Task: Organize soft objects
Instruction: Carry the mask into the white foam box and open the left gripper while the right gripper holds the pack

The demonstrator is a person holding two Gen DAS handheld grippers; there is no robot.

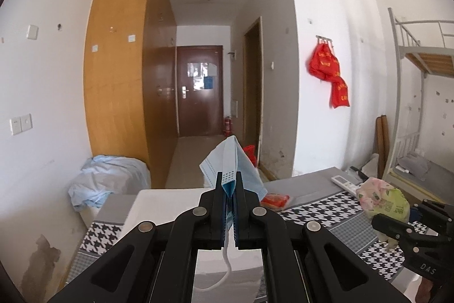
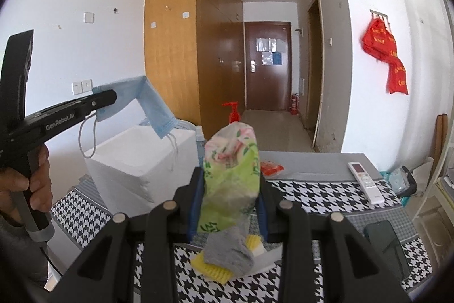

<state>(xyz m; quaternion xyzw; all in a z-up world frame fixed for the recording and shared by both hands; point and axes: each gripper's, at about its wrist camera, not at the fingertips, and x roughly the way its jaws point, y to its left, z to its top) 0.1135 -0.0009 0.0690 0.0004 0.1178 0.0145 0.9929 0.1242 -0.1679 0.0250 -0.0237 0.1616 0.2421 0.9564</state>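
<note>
While your left gripper [image 1: 229,183] pinches a blue face mask [image 1: 232,163] above the white foam box [image 2: 142,158], your right gripper [image 2: 229,198] clamps a green floral tissue pack [image 2: 232,172] between its fingers.

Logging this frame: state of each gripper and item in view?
left gripper: shut on face mask
face mask: held, lifted above white box
right gripper: shut on tissue pack
tissue pack: held, lifted
white box: open-topped
grey sock: lying on table
remote: lying flat
</note>
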